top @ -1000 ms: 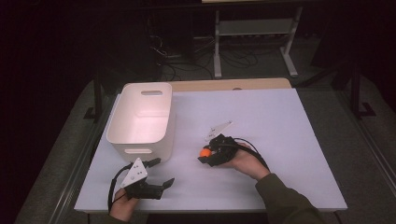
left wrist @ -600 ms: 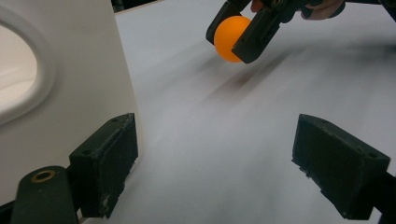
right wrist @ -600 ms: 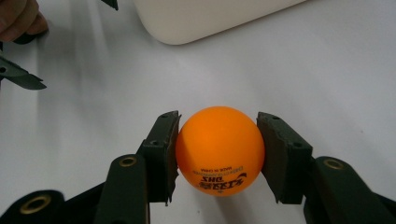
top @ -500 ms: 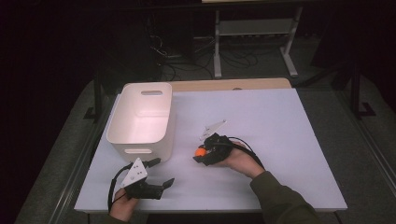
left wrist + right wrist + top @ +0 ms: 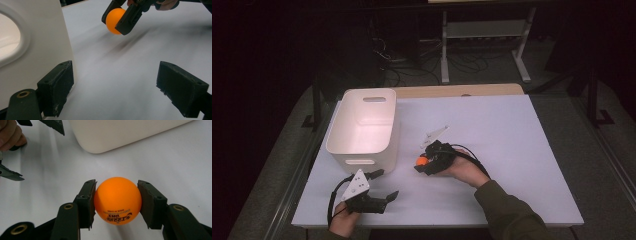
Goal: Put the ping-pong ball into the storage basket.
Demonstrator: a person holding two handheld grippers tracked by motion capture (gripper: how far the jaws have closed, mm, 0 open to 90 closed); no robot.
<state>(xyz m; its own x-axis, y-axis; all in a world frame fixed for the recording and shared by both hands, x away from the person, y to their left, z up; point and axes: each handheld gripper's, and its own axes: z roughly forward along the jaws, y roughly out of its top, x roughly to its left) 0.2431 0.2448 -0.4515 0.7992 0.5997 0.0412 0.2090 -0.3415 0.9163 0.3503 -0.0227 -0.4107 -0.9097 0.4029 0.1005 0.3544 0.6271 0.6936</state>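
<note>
An orange table-tennis ball (image 5: 117, 200) with black print sits squeezed between the two black pads of my right gripper (image 5: 117, 203), just above the white table. From above, the ball (image 5: 422, 161) is at the middle of the table, right of the white basket (image 5: 362, 160), with my right gripper (image 5: 420, 165) shut on it and pointing left. My left gripper (image 5: 387, 184) rests near the table's front left edge, its jaws wide apart and bare. Its own camera looks between those open jaws (image 5: 115, 90) at the ball (image 5: 112, 17) farther off.
The white plastic basket (image 5: 37, 50) with oval handle holes stands close on the left gripper's left side. Its rounded corner (image 5: 125, 132) lies just beyond the held ball. White tabletop (image 5: 522, 145) stretches to the right. A dark floor and a metal stand lie behind the table.
My right hand has shifted slightly left toward the basket with the ball still gripped. The left hand has stayed put.
</note>
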